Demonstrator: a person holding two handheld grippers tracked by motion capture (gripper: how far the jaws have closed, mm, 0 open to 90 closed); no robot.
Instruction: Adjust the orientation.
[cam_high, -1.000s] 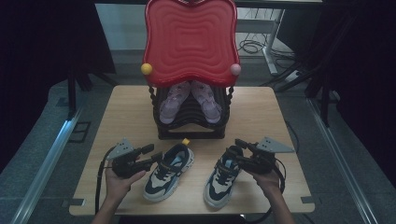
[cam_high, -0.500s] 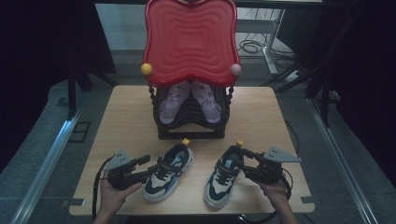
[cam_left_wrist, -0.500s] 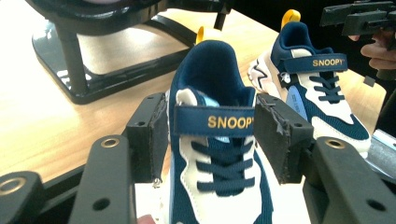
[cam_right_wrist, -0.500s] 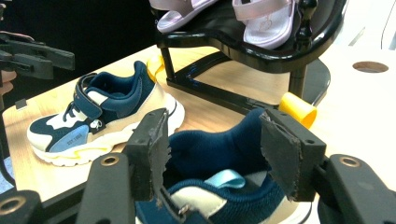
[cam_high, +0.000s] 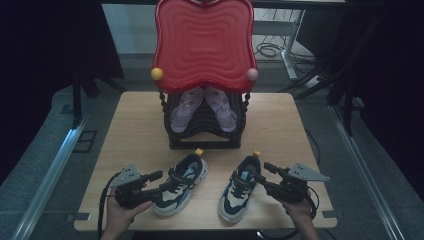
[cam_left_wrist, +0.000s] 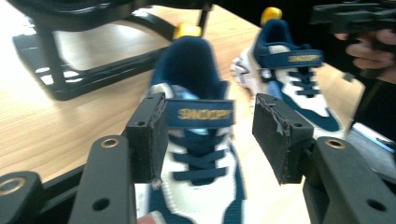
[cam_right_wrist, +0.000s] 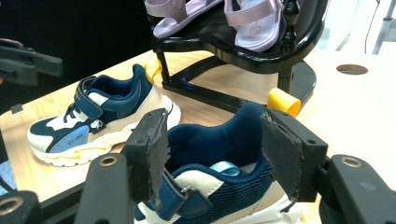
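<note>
Surface: light wood counter (cam_high: 135, 125), rectangular, on a grey floor (cam_high: 45, 155). Dark surroundings L and R; cables (cam_high: 270, 50) and a white frame on the floor behind.

Rear centre of counter: black rack (cam_high: 205, 135) w/ a red wavy-edged tray (cam_high: 202, 45) standing upright on top, a yellow ball at its lower L corner, a pink one at lower R. A pair of pink sandals (cam_high: 182, 107) sits on the rack shelf, toes toward the camera.

Front of counter: two navy/white sneakers, well apart, each w/ a yellow heel tab pointing at the rack. Left sneaker (cam_high: 181, 182) is angled, toe toward front L. Right sneaker (cam_high: 240, 187) sits nearly straight.

Left gripper (cam_high: 156, 181), held in the left hand (cam_high: 122, 215): jaws wide open, holding nothing, either side of the left sneaker's strap area per left gripper view; whether the pads touch it cannot be told. Right gripper (cam_high: 261, 175), in the right hand (cam_high: 297, 207): jaws wide open, empty, straddling the right sneaker's heel opening in right gripper view.

Change vs 0.5 s ago: both grippers sit much the same; sneakers, rack, tray unmoved. Vs 1.0 s ago: both hands are lower, nearer the counter's front edge.

Hard to make out: forearms cut off at bottom edge. Sneaker toes partly blocked by the jaws in both gripper views. Rack interior is dark.
</note>
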